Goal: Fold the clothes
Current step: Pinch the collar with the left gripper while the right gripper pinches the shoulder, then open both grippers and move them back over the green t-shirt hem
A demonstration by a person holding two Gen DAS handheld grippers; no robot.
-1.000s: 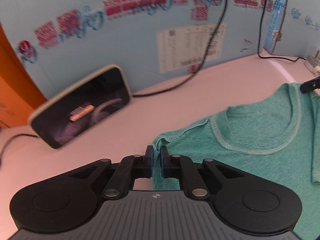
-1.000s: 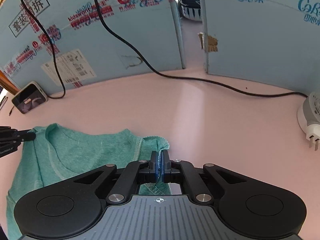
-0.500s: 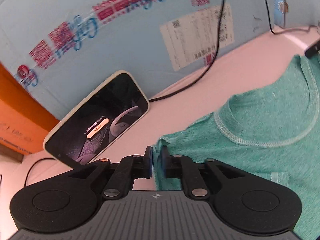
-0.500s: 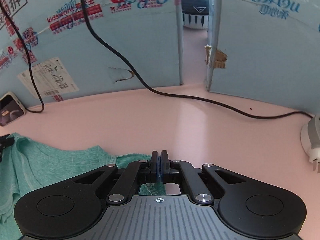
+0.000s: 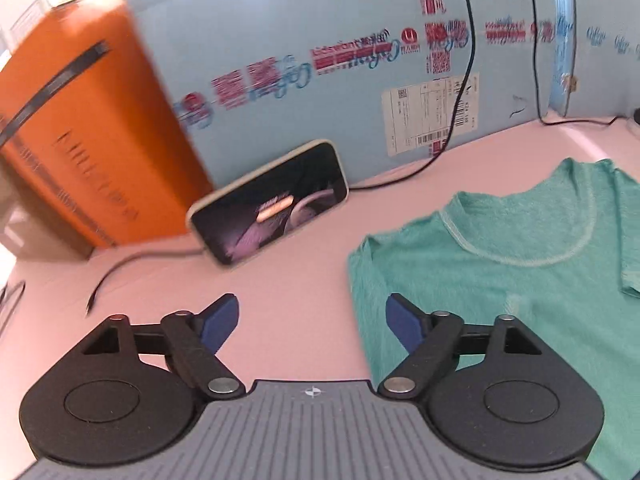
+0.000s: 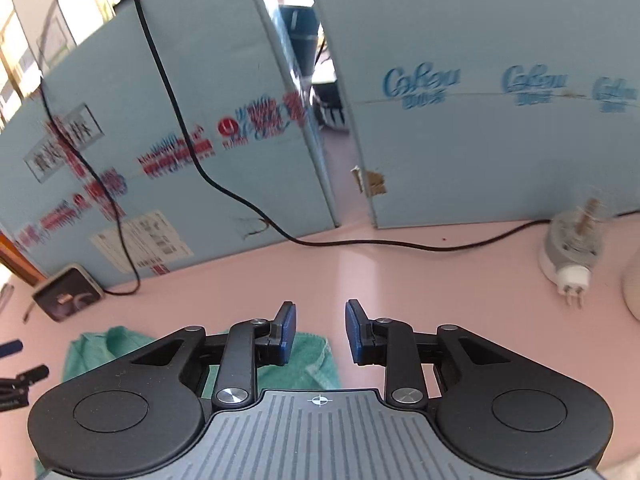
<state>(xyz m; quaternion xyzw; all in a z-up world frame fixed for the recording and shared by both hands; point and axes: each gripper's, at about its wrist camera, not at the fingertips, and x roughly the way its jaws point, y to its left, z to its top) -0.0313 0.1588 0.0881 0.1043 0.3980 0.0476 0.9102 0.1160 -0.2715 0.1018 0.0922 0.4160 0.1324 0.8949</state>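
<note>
A green T-shirt (image 5: 500, 280) lies flat on the pink table (image 5: 288, 276), collar toward a propped phone (image 5: 268, 204) and blue cardboard wall (image 5: 320, 8), as the left gripper (image 5: 312, 318) and right gripper (image 6: 320, 330) open, jaws empty.

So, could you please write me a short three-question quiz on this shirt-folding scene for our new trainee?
1. True or false: the left gripper is clamped on the green shirt.
2. What leans against the blue board to the left of the shirt? A) a mug B) a phone C) a book
3. Fill in: near the right gripper, a white ____ lies on the pink table.

Key: 1 false, its jaws are opening with nothing between them. 2 B. 3 plug.
</note>
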